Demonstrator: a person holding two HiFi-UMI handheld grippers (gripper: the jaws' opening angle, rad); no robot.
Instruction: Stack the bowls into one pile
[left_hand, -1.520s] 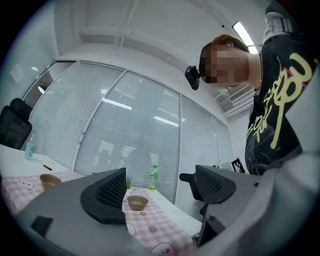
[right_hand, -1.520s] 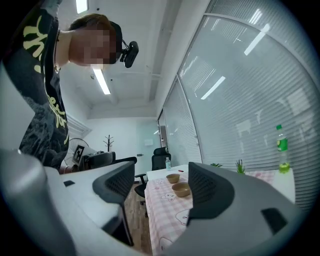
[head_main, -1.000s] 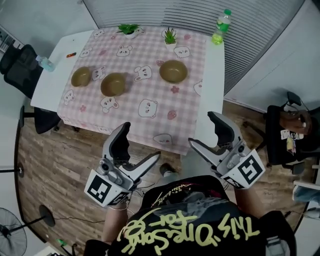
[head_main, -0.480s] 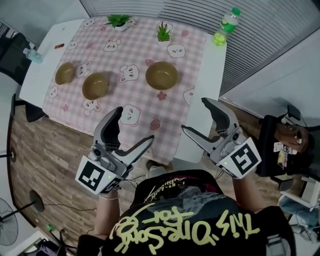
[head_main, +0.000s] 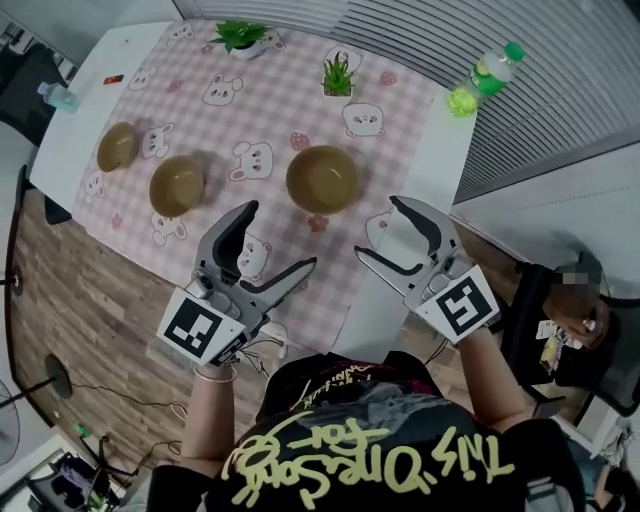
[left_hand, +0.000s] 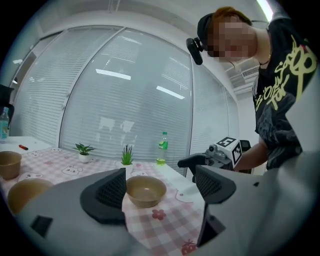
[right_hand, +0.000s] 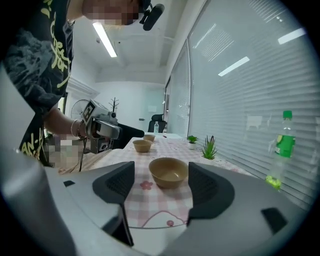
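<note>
Tan large round bowl (head_main: 322, 178) stood just ahead of the left gripper (head_main: 280, 235) and right gripper (head_main: 378, 226), both spread, empty. Medium tan bowl (head_main: 177, 185) and small tan bowl (head_main: 117, 146) stood apart, further left.

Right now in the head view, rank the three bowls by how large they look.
1. Right bowl, clearly the largest.
2. Middle bowl.
3. Left bowl, which looks slightly smaller, but it sits a little farther away, so that gap is unsure.
</note>
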